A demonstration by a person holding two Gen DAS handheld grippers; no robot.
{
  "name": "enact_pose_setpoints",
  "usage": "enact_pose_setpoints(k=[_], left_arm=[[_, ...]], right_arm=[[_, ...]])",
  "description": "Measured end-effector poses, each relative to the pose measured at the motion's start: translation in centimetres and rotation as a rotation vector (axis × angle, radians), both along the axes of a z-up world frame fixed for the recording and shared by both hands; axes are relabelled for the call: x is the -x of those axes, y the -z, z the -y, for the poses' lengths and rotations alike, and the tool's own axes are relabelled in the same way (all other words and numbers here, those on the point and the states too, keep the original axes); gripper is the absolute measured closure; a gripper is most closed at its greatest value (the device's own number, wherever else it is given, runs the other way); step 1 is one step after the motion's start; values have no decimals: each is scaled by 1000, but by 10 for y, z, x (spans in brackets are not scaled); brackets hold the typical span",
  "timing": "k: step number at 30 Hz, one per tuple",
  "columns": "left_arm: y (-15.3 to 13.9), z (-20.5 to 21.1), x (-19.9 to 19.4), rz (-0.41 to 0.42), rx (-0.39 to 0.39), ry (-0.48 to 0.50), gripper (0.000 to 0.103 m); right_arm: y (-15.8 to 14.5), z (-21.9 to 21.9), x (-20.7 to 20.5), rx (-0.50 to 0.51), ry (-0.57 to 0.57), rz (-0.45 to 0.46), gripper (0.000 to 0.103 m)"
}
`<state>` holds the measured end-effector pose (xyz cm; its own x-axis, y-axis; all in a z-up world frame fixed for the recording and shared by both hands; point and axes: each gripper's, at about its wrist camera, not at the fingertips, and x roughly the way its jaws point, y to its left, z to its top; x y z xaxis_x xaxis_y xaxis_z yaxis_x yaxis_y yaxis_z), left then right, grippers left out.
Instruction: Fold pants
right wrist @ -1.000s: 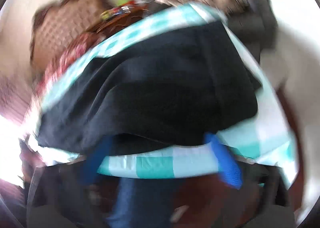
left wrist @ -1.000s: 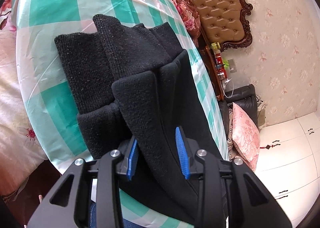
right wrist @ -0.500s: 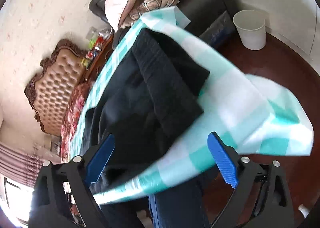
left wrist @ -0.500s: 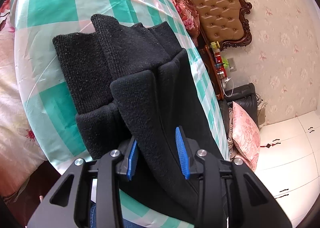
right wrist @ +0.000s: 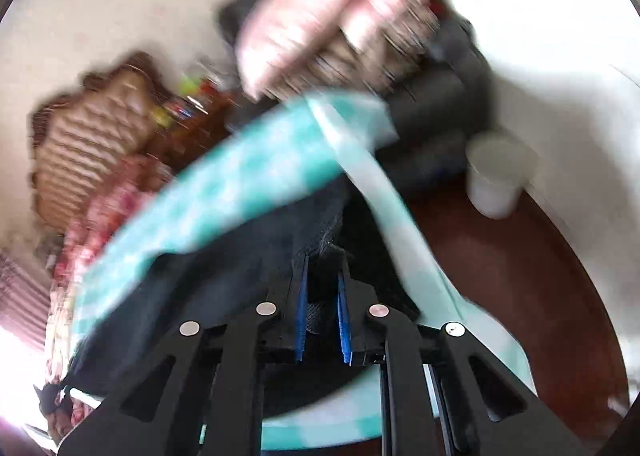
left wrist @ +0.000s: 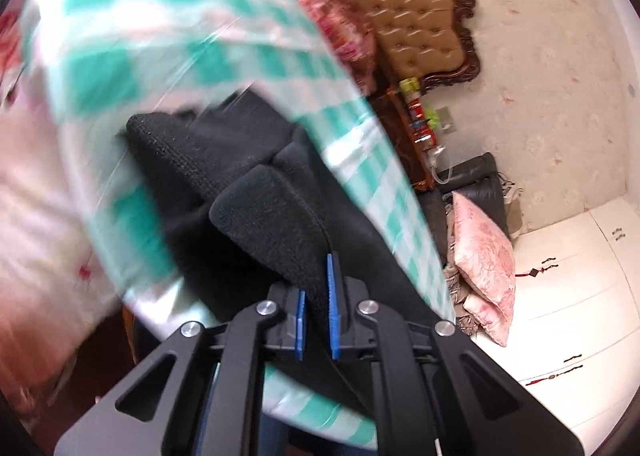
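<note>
I have the left gripper [left wrist: 317,310] clamped on the black pants [left wrist: 240,192]; right gripper [right wrist: 323,310] closing on dark fabric too. Partly folded, next fold pending.

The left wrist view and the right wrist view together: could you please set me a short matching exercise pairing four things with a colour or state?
Things:
1. pants
2. checked cloth
3. bin
4. left gripper

Colour or state:
A. white
B. shut on black fabric
C. black
D. teal and white

Pairs: 1-C, 2-D, 3-A, 4-B
</note>
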<state>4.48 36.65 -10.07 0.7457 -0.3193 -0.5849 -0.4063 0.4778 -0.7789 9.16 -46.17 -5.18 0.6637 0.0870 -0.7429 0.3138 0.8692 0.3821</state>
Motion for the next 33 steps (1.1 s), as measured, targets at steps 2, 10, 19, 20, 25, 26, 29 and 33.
enact_pose_setpoints(k=[2,10,19,20,25,26,29,33], left_arm=[[29,1,6,-62,34,-1,95],[14,-3,12,18,33,-4,95],[37,-17,27,10,73,-46,55],[34,-24,29,24,68,-63,55],[38,-52,21,36,122,-101,73],[38,-56,17,19,114,-103,82],[-12,-30,-4,10,-216,-1,86],[-36,-19,-14,10,-356,29,86]], right_arm=[[41,15,-1,-40,43,-109,90],[14,5,19,-8,21,-41,91],[41,1,31,59,48,-119,90],[41,1,30,75,54,-129,88],[45,7,29,65,94,-144,54],[46,6,28,65,93,-145,54],[48,5,29,82,86,-145,61],[46,-4,26,141,73,-152,70]])
